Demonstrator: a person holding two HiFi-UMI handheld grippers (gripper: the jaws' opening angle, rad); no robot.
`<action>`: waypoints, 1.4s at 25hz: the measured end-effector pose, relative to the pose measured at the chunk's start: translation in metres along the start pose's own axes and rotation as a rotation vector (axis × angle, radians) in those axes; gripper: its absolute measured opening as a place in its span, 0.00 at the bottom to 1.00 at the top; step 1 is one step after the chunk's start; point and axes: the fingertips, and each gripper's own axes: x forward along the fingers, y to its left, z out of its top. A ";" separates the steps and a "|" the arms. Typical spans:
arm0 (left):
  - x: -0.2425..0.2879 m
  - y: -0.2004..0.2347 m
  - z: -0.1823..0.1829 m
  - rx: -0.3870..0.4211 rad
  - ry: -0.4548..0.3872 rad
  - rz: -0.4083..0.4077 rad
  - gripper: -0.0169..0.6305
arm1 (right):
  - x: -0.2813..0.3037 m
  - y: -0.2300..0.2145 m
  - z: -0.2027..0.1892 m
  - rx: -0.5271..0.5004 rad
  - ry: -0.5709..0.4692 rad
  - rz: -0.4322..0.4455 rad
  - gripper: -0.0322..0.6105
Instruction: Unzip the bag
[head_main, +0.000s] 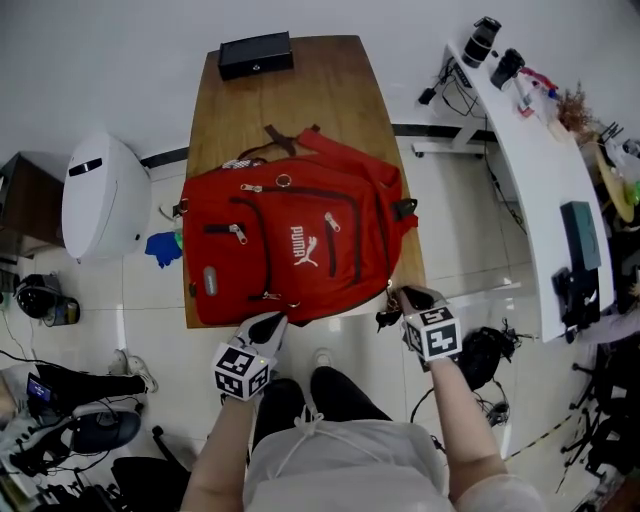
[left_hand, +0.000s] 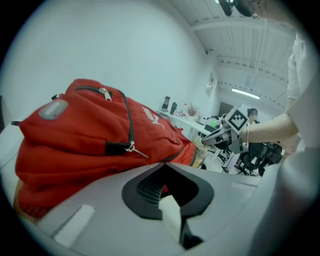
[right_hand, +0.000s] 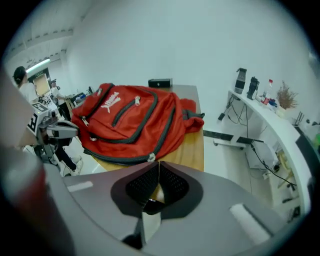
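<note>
A red fabric backpack (head_main: 290, 250) lies flat on a narrow wooden table (head_main: 300, 90). The left claw (head_main: 268, 325) clamps its near edge, apparently to steady it. The right claw (head_main: 405, 297), nearly closed, pinches the silver zipper pull (right_hand: 150, 157) at the near right corner.

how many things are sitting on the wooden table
2. A red backpack lies across the near half of the wooden table, and a black box sits at its far end. Anything under the backpack would be hidden.

Head view overhead; gripper views low, share backpack (head_main: 290, 245).
</note>
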 end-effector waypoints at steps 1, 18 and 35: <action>-0.007 -0.003 0.008 -0.002 -0.032 0.006 0.04 | -0.010 0.007 0.008 0.000 -0.055 0.028 0.06; -0.179 -0.111 0.082 0.112 -0.387 -0.071 0.04 | -0.190 0.198 0.055 -0.241 -0.642 0.257 0.06; -0.330 -0.204 0.004 0.300 -0.439 0.007 0.04 | -0.314 0.332 -0.046 -0.326 -0.742 0.215 0.06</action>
